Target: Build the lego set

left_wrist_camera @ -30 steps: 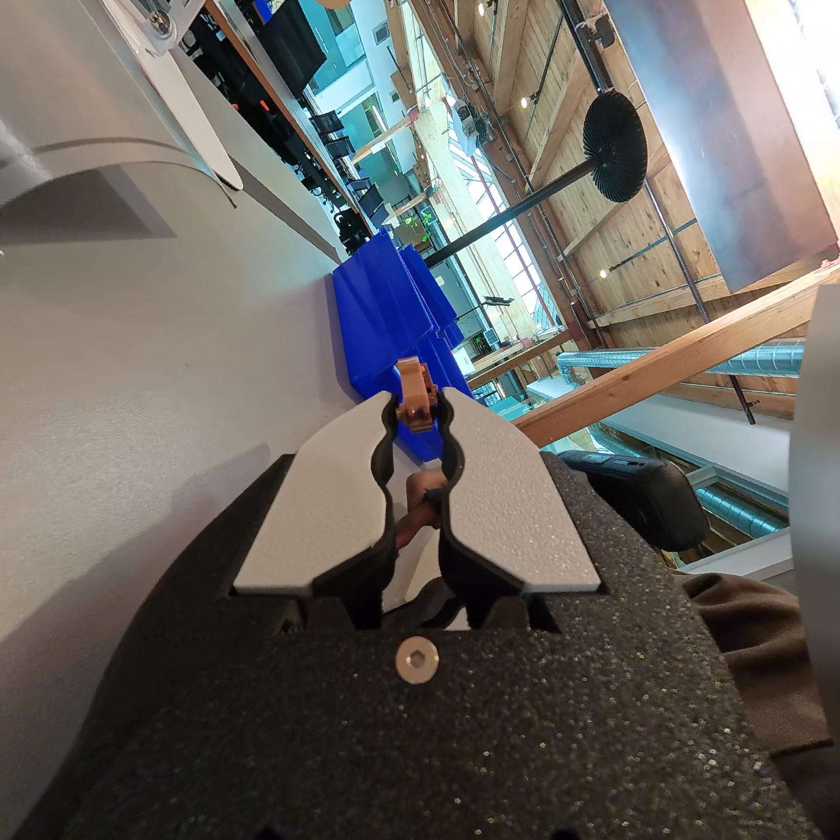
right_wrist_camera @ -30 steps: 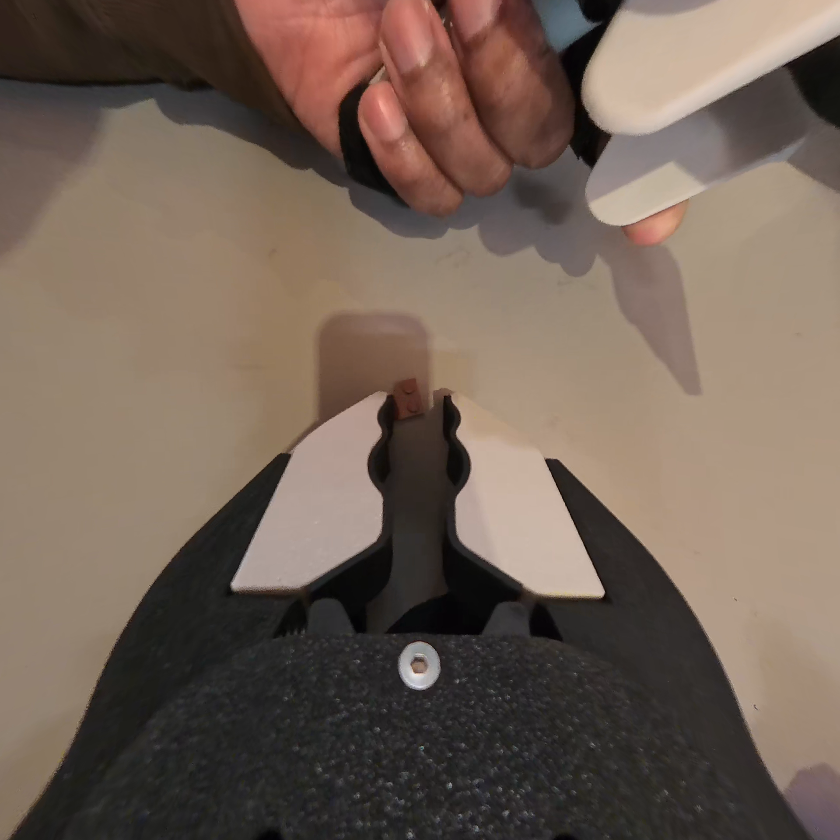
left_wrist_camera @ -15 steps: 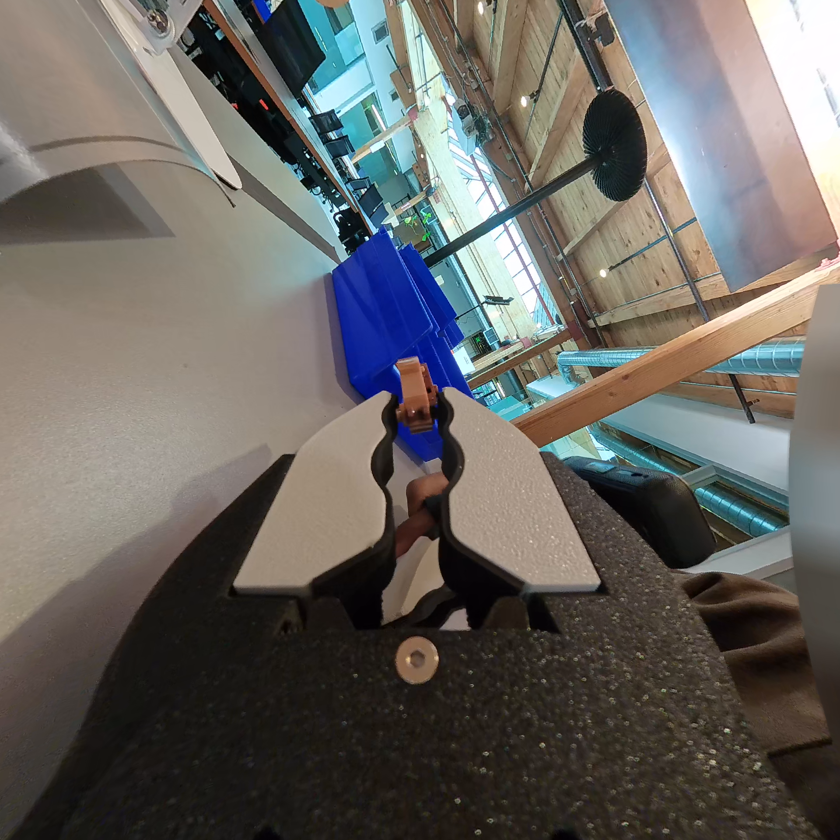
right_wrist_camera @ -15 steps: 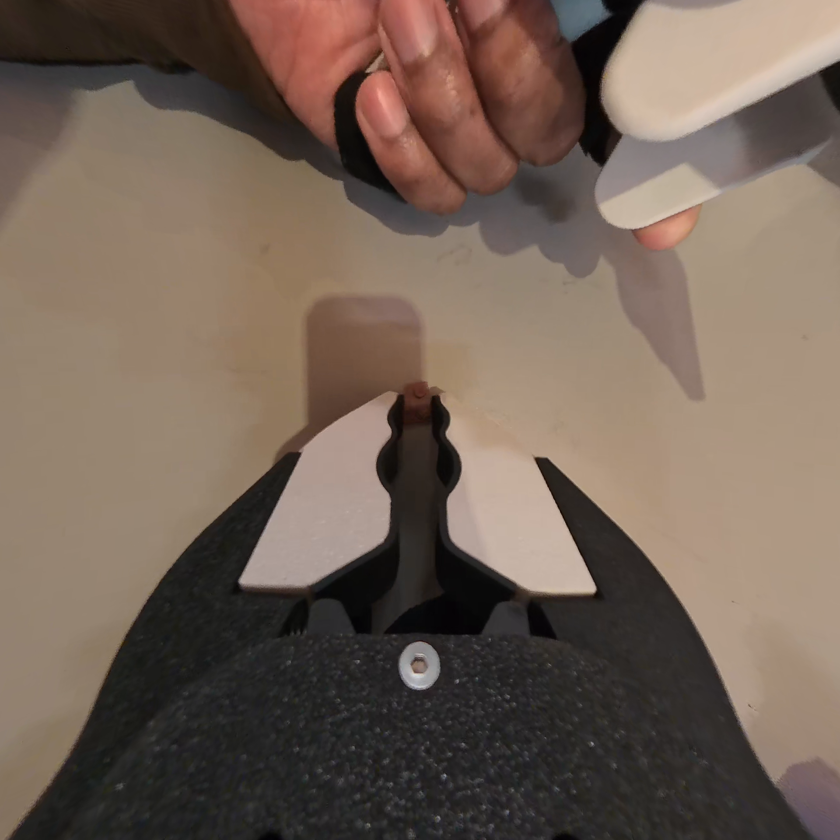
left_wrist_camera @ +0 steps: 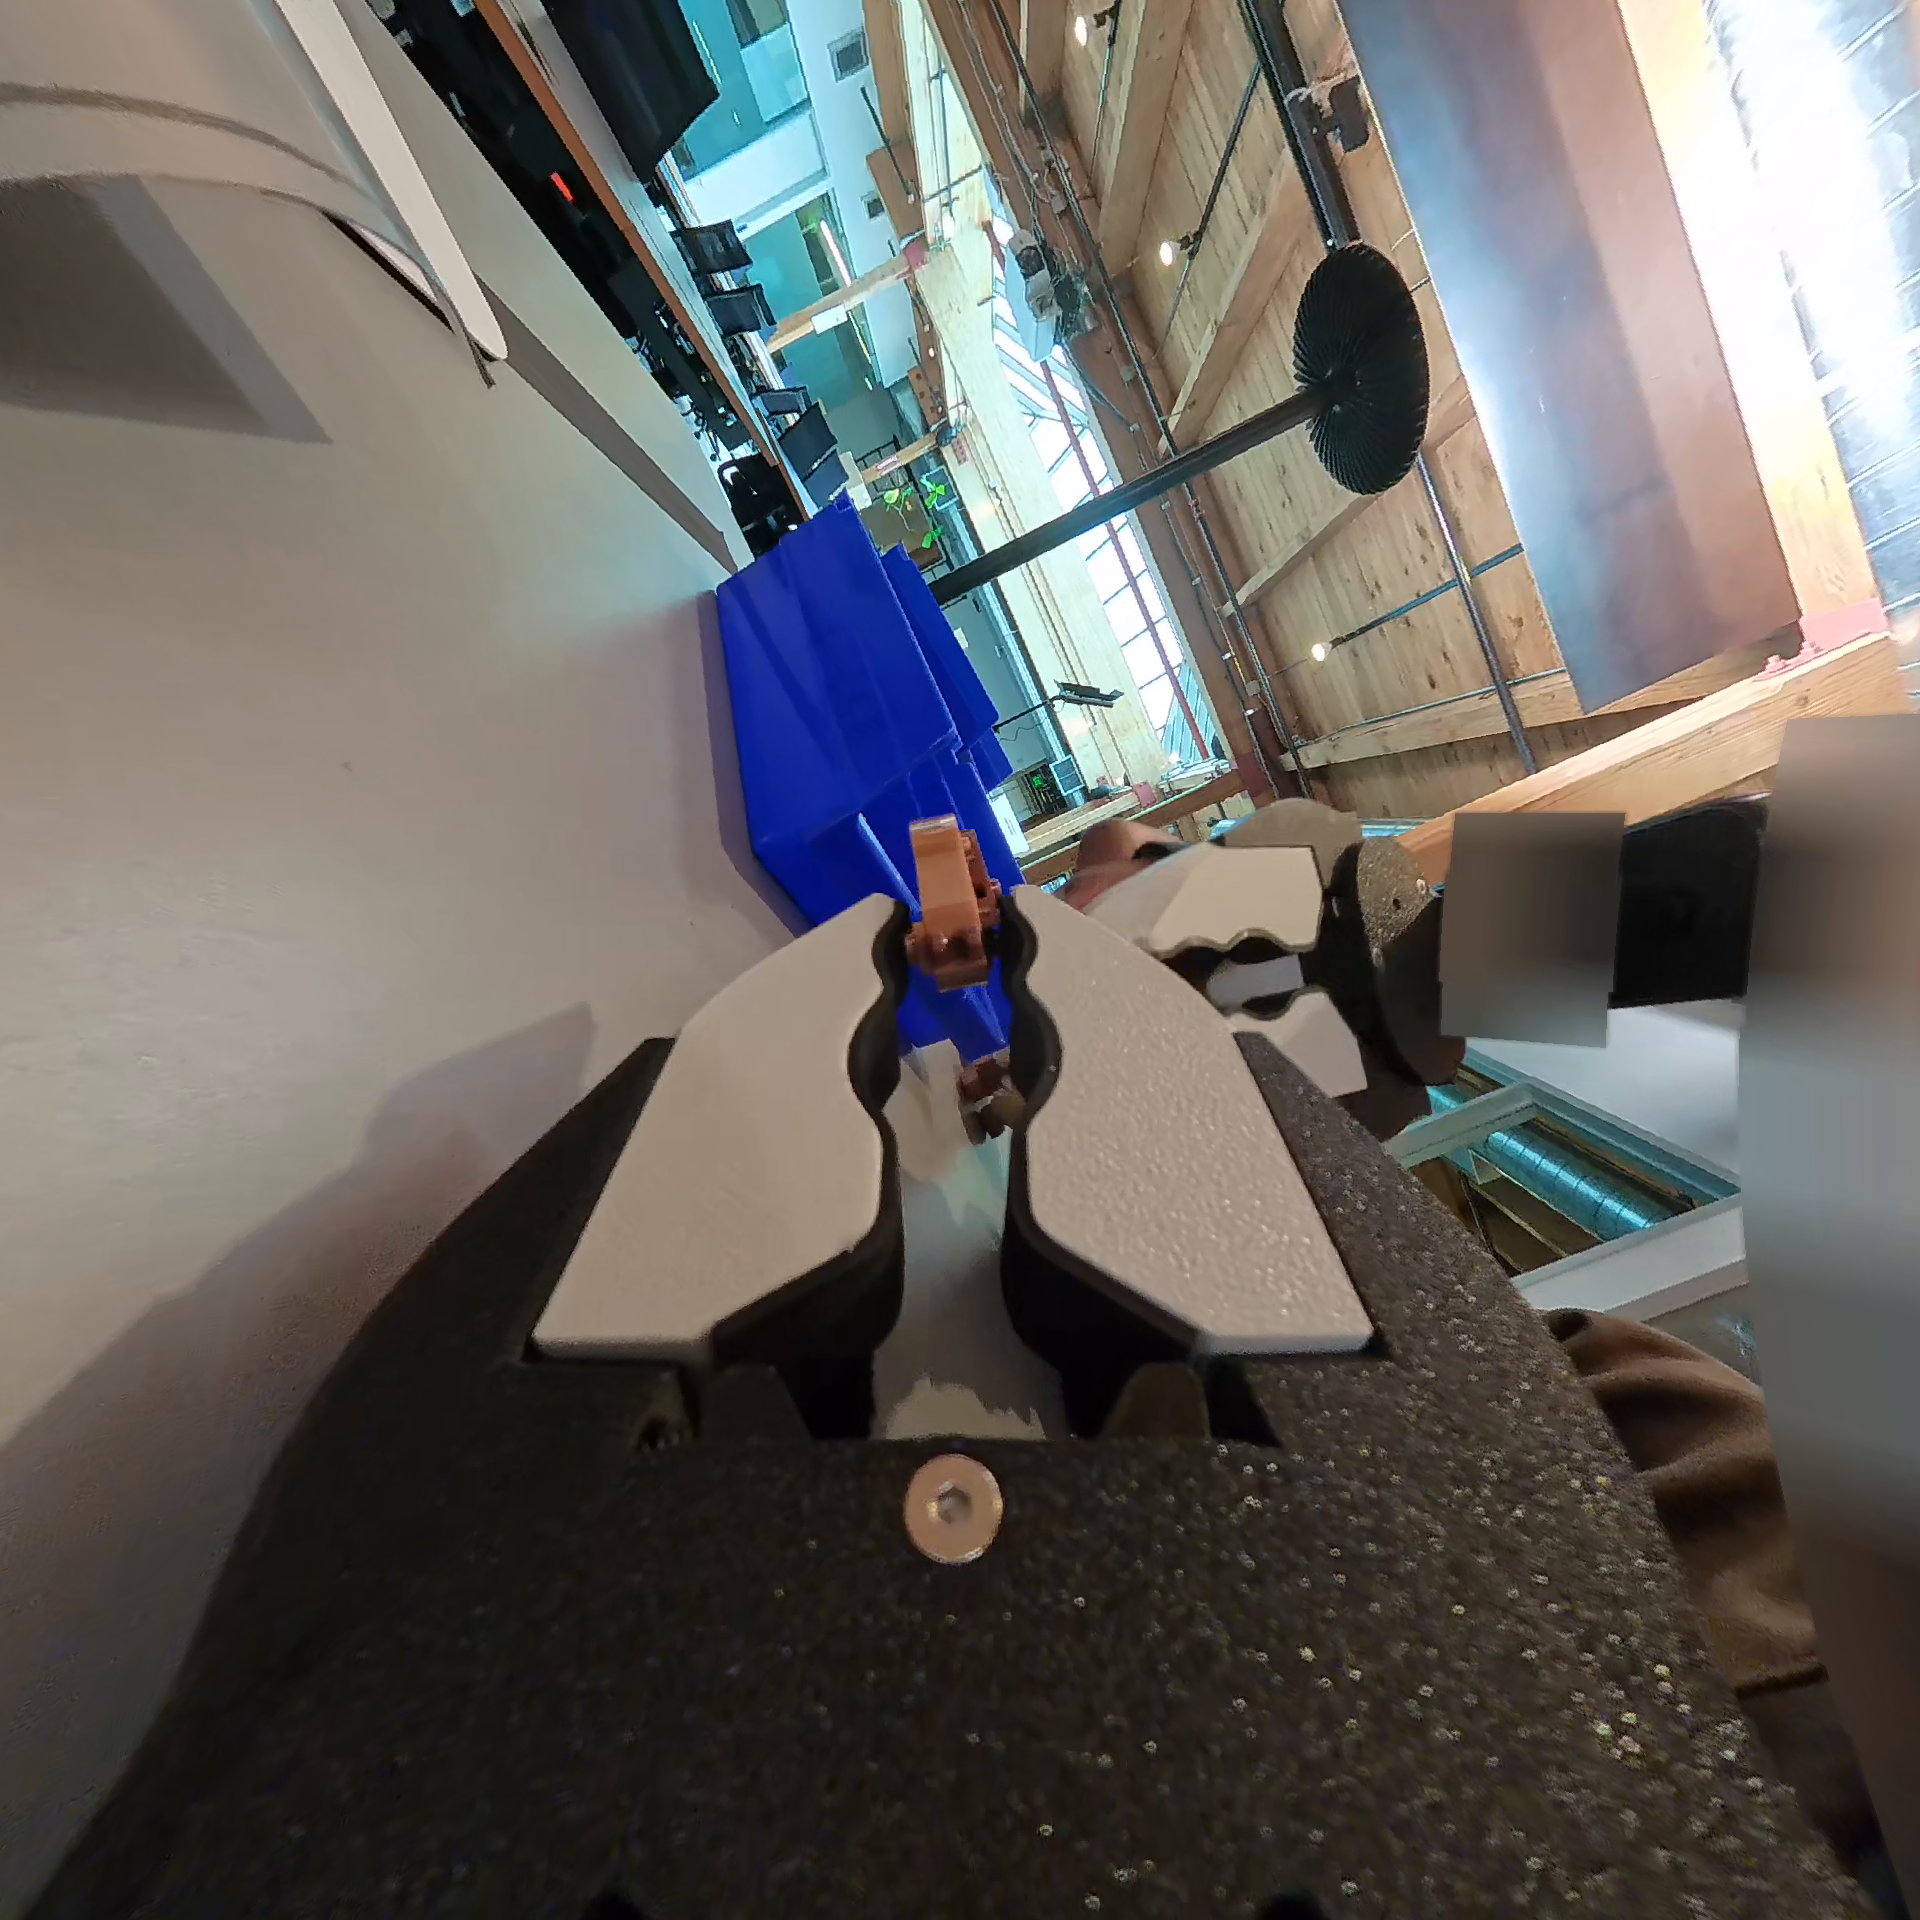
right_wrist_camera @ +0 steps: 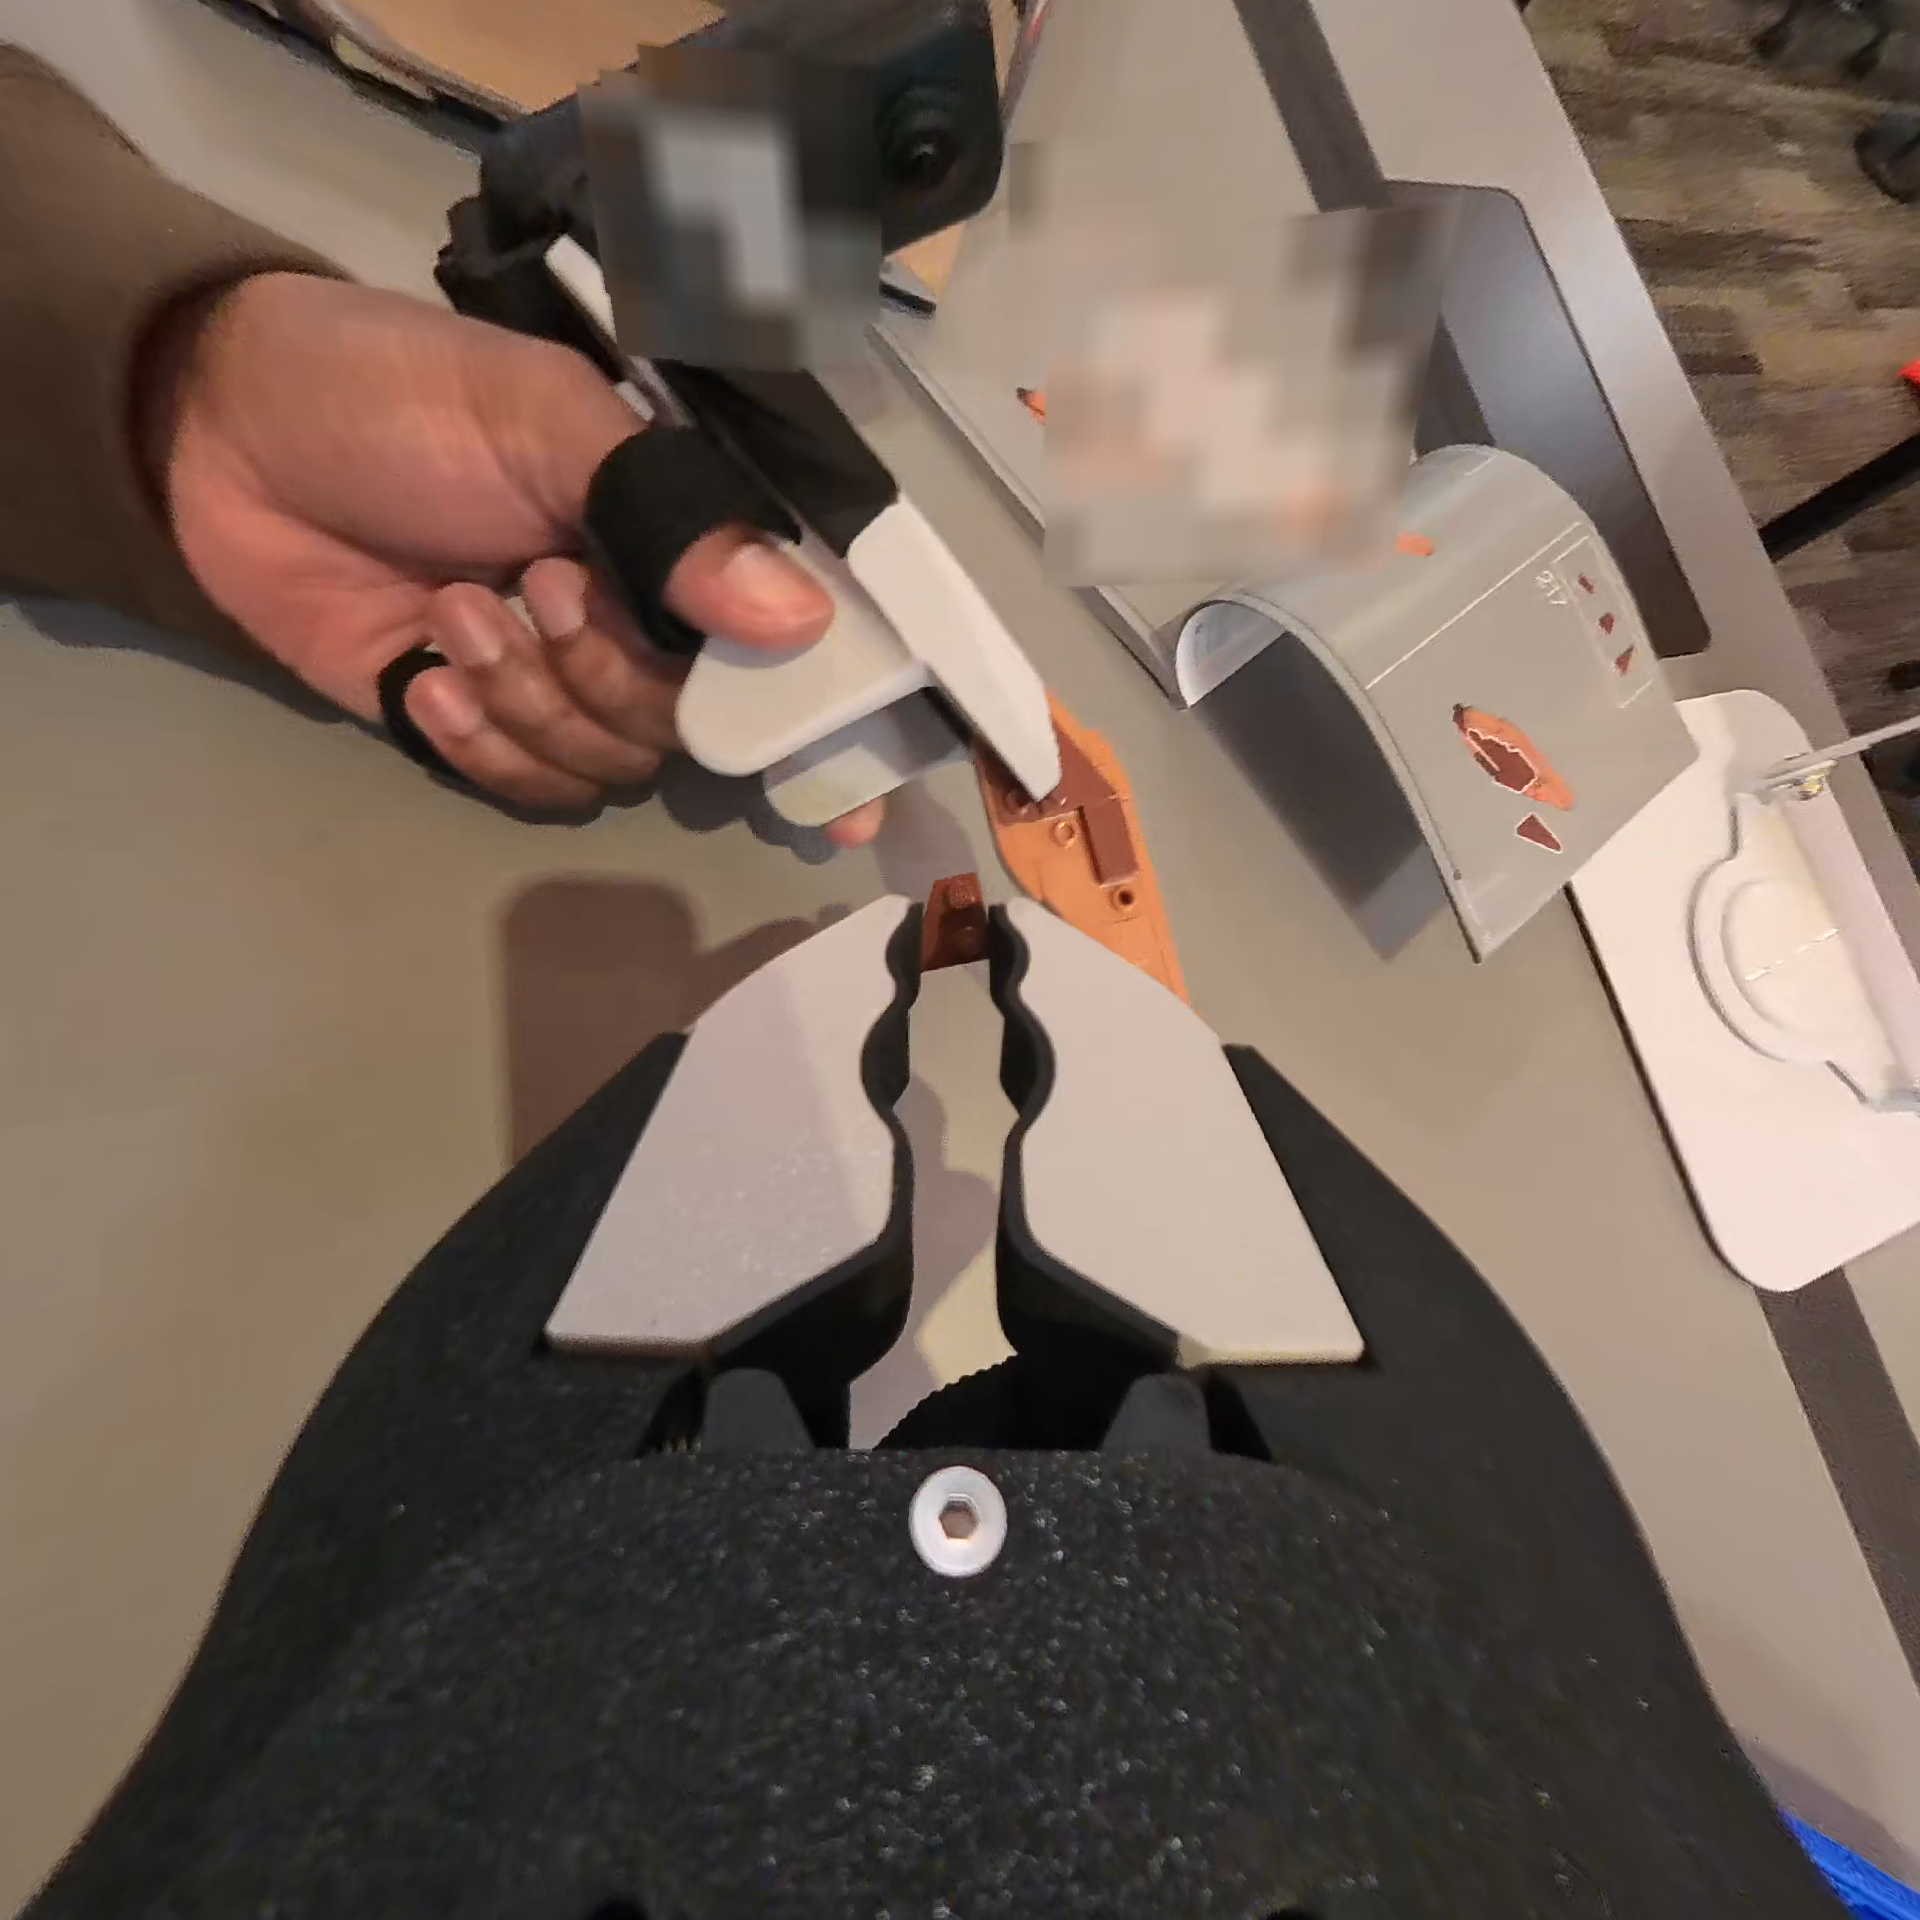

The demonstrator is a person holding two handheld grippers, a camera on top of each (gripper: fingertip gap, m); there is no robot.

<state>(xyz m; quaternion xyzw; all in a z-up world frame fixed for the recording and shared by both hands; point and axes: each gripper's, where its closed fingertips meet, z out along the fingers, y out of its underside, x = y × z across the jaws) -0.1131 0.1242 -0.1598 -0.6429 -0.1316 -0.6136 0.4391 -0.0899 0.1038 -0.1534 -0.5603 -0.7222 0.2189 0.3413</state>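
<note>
Big open-plan workspace, office-cum-lab by the look of it, timber ceiling (left_wrist_camera: 1226,343) overhead, exposed silver ducting (left_wrist_camera: 1569,1184), rows of dark monitors (left_wrist_camera: 644,73) (far end), blue parts bins (left_wrist_camera: 842,727) on a grey worktable (left_wrist_camera: 312,779)

The right gripper (right_wrist_camera: 954,925) is closed on a small reddish-brown lego plate (right_wrist_camera: 953,928), pinched between its fingertips above the beige table (right_wrist_camera: 260,1039). Just beyond it, the left gripper (right_wrist_camera: 940,764), held by a hand (right_wrist_camera: 416,561) in a brown sleeve (right_wrist_camera: 73,364), clamps an orange and brown lego assembly (right_wrist_camera: 1081,831). The plate is near the assembly's lower edge; contact cannot be confirmed. A curled grey instruction booklet (right_wrist_camera: 1455,707) lies to the right of the assembly, beside a white flat base (right_wrist_camera: 1766,1039).
</note>
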